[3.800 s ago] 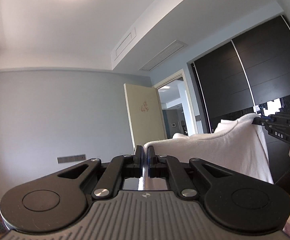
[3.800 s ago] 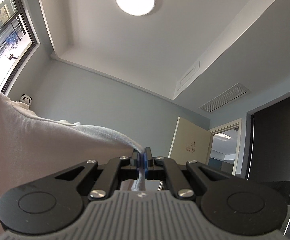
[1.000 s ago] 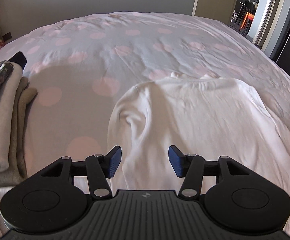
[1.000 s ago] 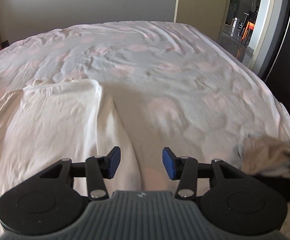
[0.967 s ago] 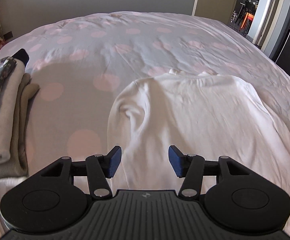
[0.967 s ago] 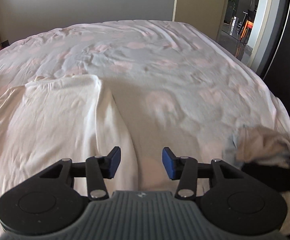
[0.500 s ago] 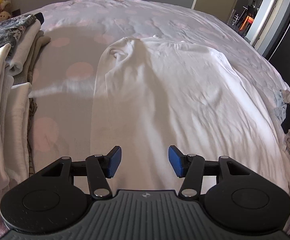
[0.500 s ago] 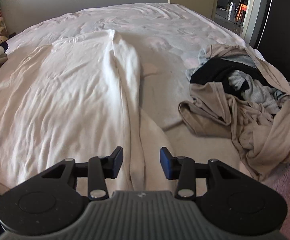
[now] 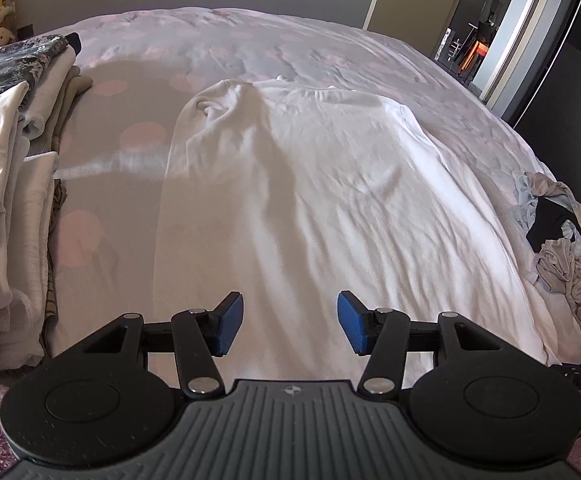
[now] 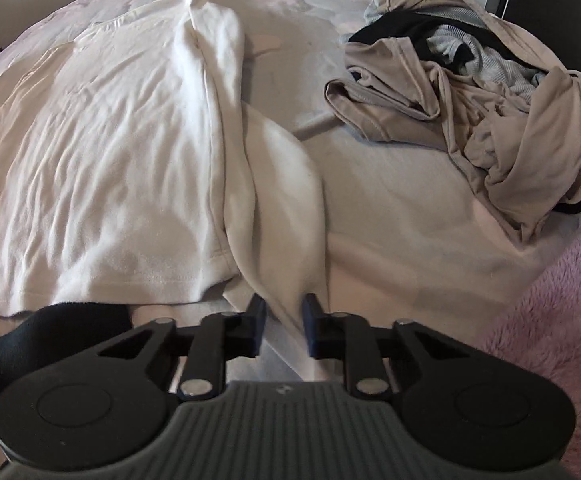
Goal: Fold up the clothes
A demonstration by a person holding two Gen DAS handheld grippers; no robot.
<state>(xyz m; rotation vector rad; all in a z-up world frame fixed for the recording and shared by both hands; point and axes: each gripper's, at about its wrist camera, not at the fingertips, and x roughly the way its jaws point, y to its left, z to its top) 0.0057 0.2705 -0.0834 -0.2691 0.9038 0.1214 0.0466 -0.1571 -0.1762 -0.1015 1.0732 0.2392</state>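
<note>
A white long-sleeved shirt [image 9: 330, 200] lies flat on the bed, collar far, hem near. My left gripper [image 9: 288, 322] hovers open over the hem's left part, nothing between its blue pads [image 9: 228, 322]. In the right wrist view the shirt [image 10: 110, 140] fills the left half. Its right sleeve [image 10: 274, 200] runs down beside the body to the near edge. My right gripper [image 10: 283, 322] is open, jaws narrowed, one either side of the sleeve's end. Whether they touch the cloth I cannot tell.
A stack of folded clothes [image 9: 6, 180] sits on the bed's left side. A heap of unfolded beige, grey and black clothes [image 10: 490, 100] lies to the right. Pink fluffy fabric [image 10: 562, 300] borders the near right edge. A dark rounded shape [image 10: 50, 332] sits low left.
The shirt, held up by both shut grippers 3.8 s ago, now lies spread on the bed. Both grippers drew back to the near edge; the right one dropped to the sleeve's end and narrowed.
</note>
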